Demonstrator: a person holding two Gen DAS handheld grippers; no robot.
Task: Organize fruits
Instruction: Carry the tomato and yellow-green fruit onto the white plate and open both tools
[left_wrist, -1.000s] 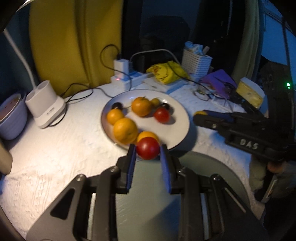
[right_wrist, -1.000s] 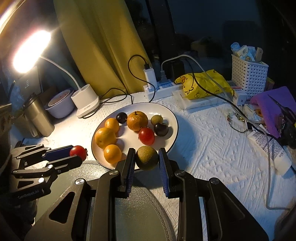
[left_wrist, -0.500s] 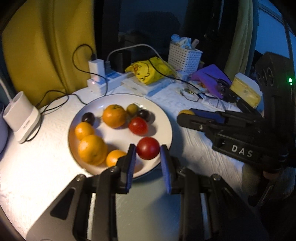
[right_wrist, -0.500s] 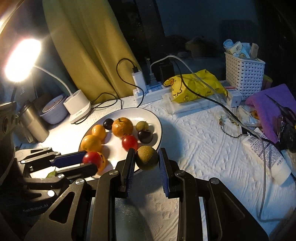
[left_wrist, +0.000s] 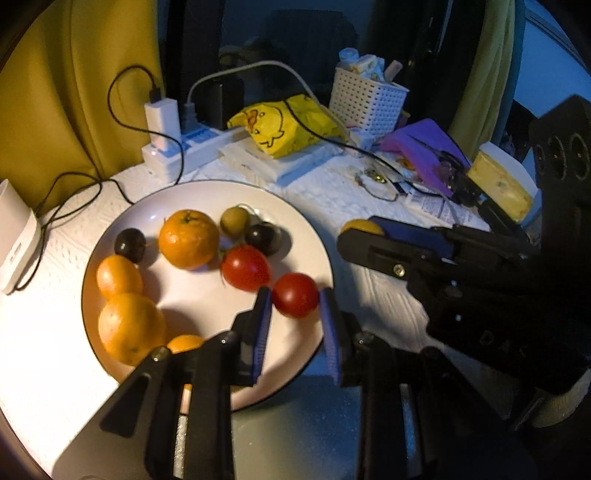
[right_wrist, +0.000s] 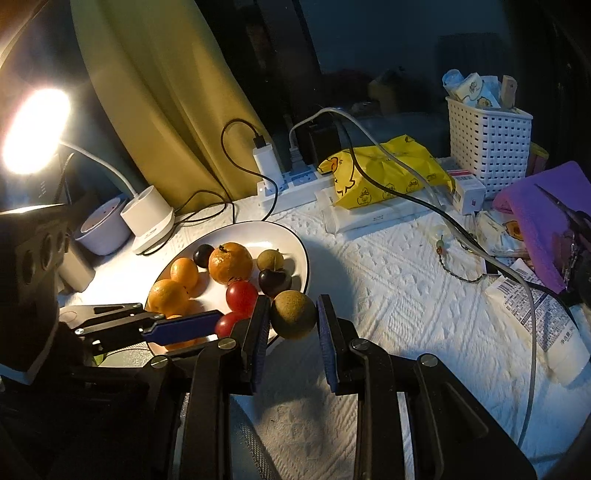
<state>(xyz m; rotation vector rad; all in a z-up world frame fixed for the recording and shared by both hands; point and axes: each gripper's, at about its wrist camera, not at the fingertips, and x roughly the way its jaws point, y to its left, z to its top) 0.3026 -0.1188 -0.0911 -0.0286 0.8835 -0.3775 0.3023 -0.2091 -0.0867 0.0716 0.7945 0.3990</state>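
Over the near rim of the white plate (left_wrist: 110, 236): left gripper (left_wrist: 295, 314), blue pads pinching one red tomato (left_wrist: 295, 300). Just beside the plate's right edge, above the white tablecloth (right_wrist: 388, 295): right gripper (right_wrist: 291, 325), pads clamped on one brown-green round fruit (right_wrist: 293, 314). On plate: oranges, second tomato (left_wrist: 245, 267), two dark plums, one green fruit (left_wrist: 234, 220).

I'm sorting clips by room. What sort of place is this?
Probably a cluttered table at home, lit by a desk lamp: a power strip with chargers, a white basket of oddments, and a plate of fruit.
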